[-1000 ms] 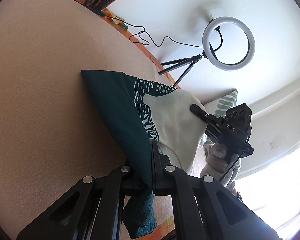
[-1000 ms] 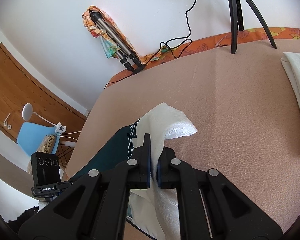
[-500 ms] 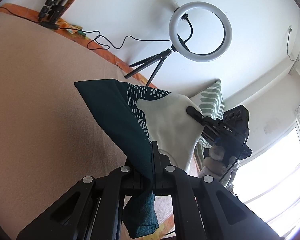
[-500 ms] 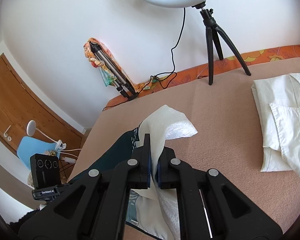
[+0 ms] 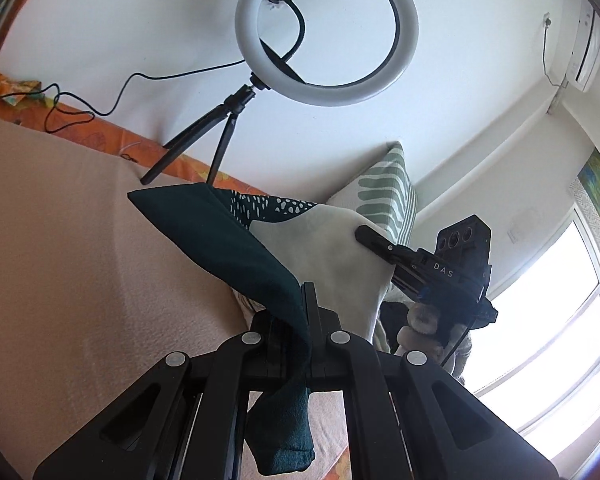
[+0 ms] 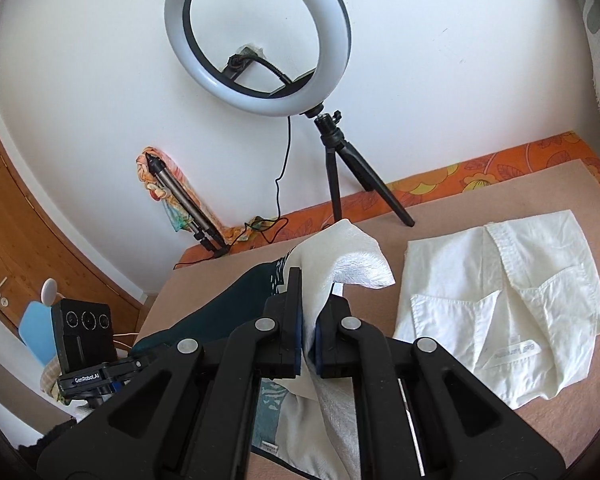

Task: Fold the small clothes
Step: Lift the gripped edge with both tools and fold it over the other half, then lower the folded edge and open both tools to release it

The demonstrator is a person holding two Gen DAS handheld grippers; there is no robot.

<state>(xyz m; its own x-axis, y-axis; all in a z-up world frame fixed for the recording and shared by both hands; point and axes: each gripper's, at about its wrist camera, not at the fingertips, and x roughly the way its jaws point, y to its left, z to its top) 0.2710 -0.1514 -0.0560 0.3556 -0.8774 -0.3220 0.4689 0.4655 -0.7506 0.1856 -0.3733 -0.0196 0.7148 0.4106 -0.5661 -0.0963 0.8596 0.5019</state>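
A small garment point(image 5: 236, 248), dark teal with white speckles and a pale panel, hangs stretched in the air between both grippers above the tan bed cover point(image 5: 60, 240). My left gripper point(image 5: 303, 307) is shut on its teal edge, and a teal fold dangles below the fingers. In the left wrist view my right gripper point(image 5: 365, 235) pinches the pale corner. In the right wrist view that right gripper point(image 6: 309, 314) is shut on the white part of the garment point(image 6: 340, 256). The left gripper's camera block point(image 6: 83, 336) shows at the lower left.
A white shirt point(image 6: 500, 312) lies spread on the bed cover point(image 6: 380, 232) to the right. A ring light on a small tripod point(image 6: 256, 36) stands at the far edge by the wall, with a cable and a folded tripod point(image 6: 184, 208). A striped pillow point(image 5: 388, 196) leans in the corner.
Both grippers rose and moved toward the ring light and wall, carrying the garment off the bed cover. The white shirt came fully into the right wrist view.
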